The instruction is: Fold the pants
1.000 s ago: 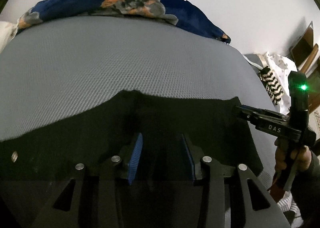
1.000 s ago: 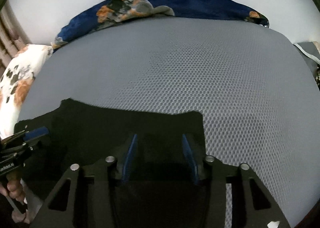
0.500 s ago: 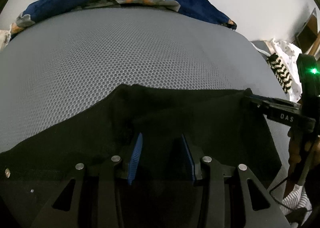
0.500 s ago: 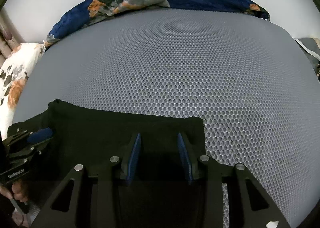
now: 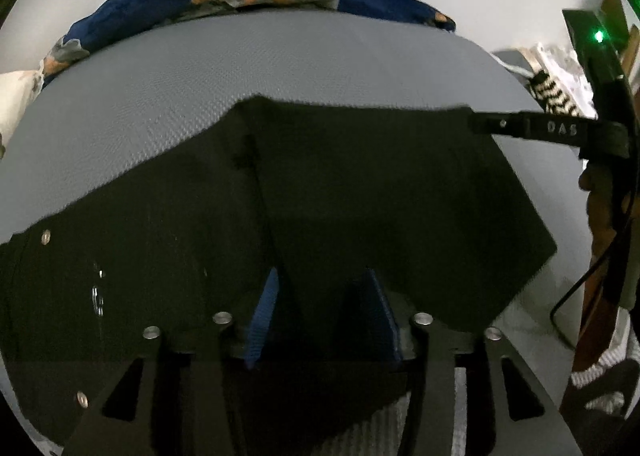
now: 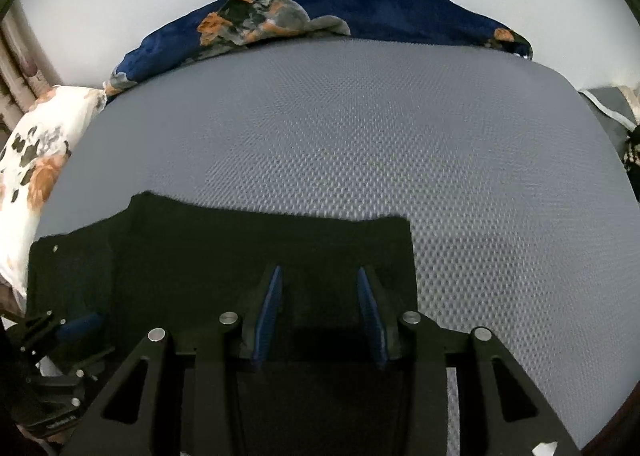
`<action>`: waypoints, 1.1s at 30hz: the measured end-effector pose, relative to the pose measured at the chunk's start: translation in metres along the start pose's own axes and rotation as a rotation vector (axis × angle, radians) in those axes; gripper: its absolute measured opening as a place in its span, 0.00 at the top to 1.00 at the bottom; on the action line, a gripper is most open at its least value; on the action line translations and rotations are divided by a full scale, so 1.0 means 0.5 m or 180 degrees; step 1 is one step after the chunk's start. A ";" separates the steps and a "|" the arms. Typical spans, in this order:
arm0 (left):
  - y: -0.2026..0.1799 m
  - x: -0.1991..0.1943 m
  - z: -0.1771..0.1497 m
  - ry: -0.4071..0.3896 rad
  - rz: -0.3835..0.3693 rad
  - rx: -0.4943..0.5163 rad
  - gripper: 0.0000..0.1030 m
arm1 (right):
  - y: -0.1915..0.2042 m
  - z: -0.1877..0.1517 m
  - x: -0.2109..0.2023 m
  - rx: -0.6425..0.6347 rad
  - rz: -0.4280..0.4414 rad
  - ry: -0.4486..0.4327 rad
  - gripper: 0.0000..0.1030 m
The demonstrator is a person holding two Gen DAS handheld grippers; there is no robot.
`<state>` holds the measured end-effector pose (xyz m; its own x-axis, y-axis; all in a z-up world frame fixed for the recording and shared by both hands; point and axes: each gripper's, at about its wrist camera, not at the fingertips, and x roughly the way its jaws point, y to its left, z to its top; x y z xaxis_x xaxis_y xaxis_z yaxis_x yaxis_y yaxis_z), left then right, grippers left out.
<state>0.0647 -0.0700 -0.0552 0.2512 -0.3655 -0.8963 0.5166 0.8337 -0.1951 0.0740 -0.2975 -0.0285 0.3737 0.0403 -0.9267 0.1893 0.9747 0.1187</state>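
Black pants [image 5: 360, 196] lie on a grey mesh mattress [image 5: 280, 64], one flap folded over with its crease running down toward my left gripper [image 5: 323, 272]. Its jaws are opening, with dark cloth between the blue pads and not pressed by them. In the right wrist view my right gripper [image 6: 318, 270] points down at the pants [image 6: 240, 248] near their right corner. Its jaws are opening slightly, with a wide gap over the cloth. A right gripper finger [image 5: 520, 128] reaches the flap's far corner. The left gripper [image 6: 76, 326] shows at the lower left.
A dark blue flowered blanket [image 6: 360, 8] lies bunched along the far edge of the mattress [image 6: 400, 136]. A white flowered pillow [image 6: 36, 160] sits at the left. Striped cloth and clutter [image 5: 552, 92] lie past the right edge. A person's hand [image 5: 600, 208] holds the right gripper's handle.
The left view has shifted across the pants, which now fill more of it, and the left pads stand wider apart. The right gripper appears higher in that view. The right view has changed little.
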 end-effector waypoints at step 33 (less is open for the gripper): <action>0.344 -0.248 -0.102 -0.0476 0.0487 -0.1153 0.37 | 0.209 -0.137 0.035 -0.0325 0.0444 0.0570 0.58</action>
<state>0.0808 0.1397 0.0022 0.4324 -0.2599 -0.8634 0.1494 0.9650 -0.2156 0.0379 -0.1801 -0.0570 0.2213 0.2054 -0.9533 0.0510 0.9738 0.2216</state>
